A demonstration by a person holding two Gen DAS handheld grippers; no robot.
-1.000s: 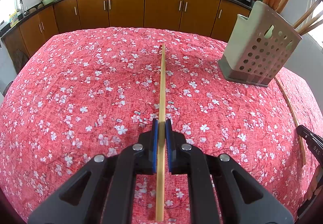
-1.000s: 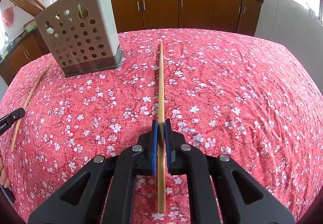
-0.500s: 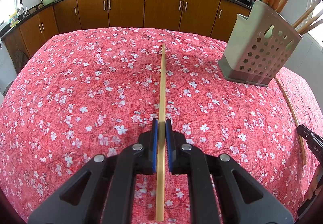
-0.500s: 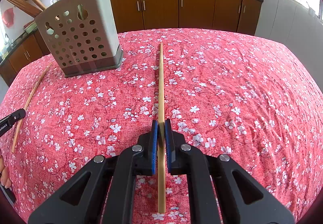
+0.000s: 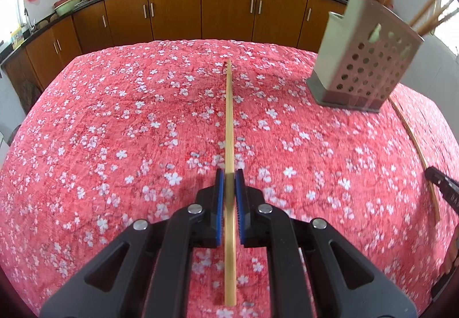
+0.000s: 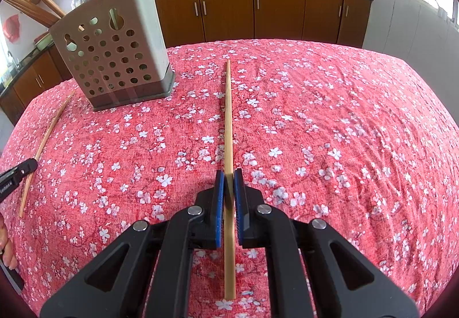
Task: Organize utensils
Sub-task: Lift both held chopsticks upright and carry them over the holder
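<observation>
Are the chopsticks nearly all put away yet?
Partly. Several sticks already stand in the holder. The left gripper is shut on one chopstick, and the right gripper is shut on another chopstick. Both still need dropping in. No other loose ones show on the tablecloth.

Two bamboo chopsticks [image 5: 229, 122] [image 6: 228, 117] — each clamped; perforated holder [image 6: 114, 59] upright, filled.

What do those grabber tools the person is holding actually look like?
Both look alike. The left gripper and right gripper are matte black plastic, built from angular linked bars with triangular cut-outs and round silver pivot bolts. Their fingers end in flat blue ridged pads. White lettering marks one side, too small to read. No cables show.
</observation>
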